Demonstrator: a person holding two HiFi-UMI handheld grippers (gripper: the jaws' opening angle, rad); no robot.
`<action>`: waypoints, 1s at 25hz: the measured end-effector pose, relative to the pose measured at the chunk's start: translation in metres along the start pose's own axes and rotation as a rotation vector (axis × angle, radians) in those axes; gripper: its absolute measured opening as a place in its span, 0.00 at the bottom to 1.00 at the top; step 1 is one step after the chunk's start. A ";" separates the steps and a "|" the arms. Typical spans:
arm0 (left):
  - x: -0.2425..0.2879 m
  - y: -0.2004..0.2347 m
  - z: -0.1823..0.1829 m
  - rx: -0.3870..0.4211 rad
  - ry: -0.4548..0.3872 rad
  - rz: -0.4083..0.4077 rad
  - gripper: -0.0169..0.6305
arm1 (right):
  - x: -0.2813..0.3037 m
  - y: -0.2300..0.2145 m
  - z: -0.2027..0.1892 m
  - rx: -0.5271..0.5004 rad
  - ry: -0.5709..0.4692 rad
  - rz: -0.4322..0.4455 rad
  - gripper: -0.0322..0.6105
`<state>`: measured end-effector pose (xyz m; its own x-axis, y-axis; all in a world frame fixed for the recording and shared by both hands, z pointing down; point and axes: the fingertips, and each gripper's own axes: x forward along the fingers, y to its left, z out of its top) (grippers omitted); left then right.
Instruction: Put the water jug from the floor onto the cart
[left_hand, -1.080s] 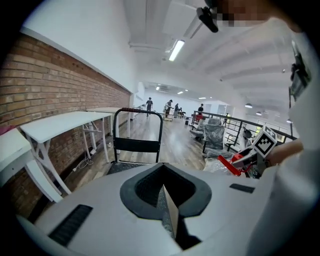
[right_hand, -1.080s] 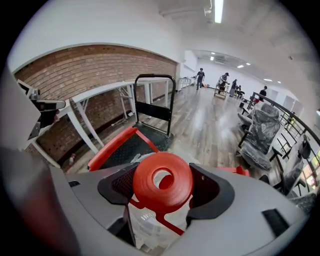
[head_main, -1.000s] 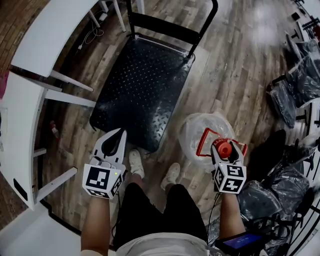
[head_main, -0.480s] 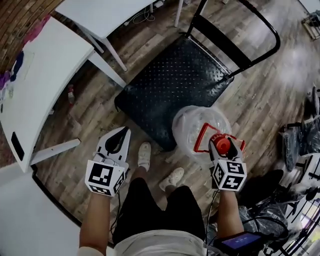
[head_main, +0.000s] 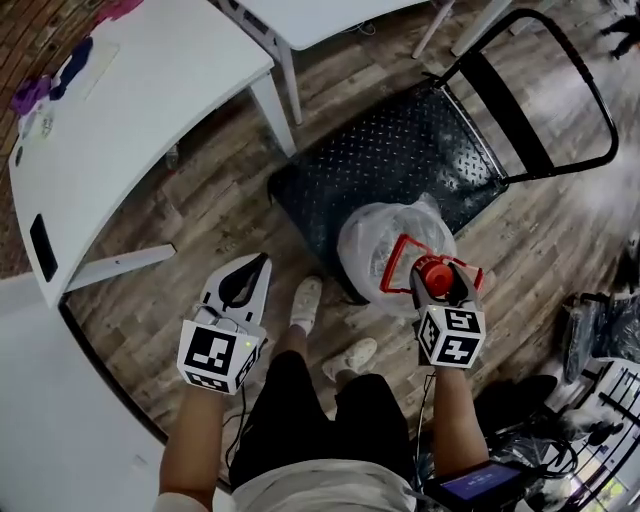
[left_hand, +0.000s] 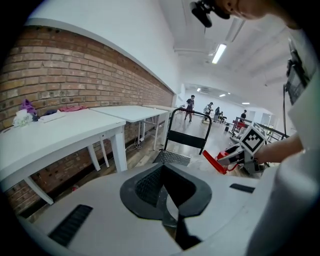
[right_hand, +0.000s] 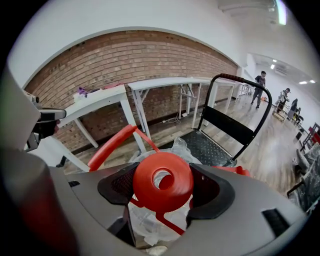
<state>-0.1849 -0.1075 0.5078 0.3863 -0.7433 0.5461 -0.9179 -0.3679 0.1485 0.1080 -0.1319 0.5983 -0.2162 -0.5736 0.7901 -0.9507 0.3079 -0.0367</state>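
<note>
The water jug (head_main: 385, 245) is clear and wrapped in plastic film, with a red carry handle (head_main: 398, 268) and a red cap (head_main: 437, 274). My right gripper (head_main: 440, 284) is shut on that cap (right_hand: 150, 192), and the jug body (right_hand: 150, 222) hangs below the jaws. The jug overlaps the near corner of the black cart platform (head_main: 390, 160); whether it touches the platform I cannot tell. The cart's black handle (head_main: 560, 60) rises at its far end. My left gripper (head_main: 258, 266) is shut with nothing in it, left of the person's shoes.
White tables (head_main: 140, 110) stand to the left along a brick wall (right_hand: 125, 60), and another table leg (head_main: 275, 110) is close to the cart's left corner. The person's shoes (head_main: 305, 300) are just short of the cart. Bagged dark items (head_main: 600, 330) sit at right.
The view has swung round and the cart has come closer. The jug, held by my right gripper, now overlaps the cart's near corner instead of standing beside it. The left gripper keeps its pose.
</note>
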 end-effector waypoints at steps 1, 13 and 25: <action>-0.001 0.004 -0.002 -0.004 0.000 0.006 0.02 | 0.006 0.006 -0.001 -0.012 0.006 0.005 0.54; -0.006 0.013 -0.019 -0.028 0.031 -0.018 0.02 | 0.049 0.041 -0.004 -0.094 0.040 0.013 0.54; 0.010 -0.004 0.015 0.005 0.005 -0.141 0.02 | -0.014 0.049 0.055 -0.046 -0.128 0.012 0.54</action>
<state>-0.1764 -0.1218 0.5001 0.5108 -0.6812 0.5245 -0.8542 -0.4713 0.2196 0.0526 -0.1504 0.5516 -0.2567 -0.6613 0.7048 -0.9374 0.3479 -0.0149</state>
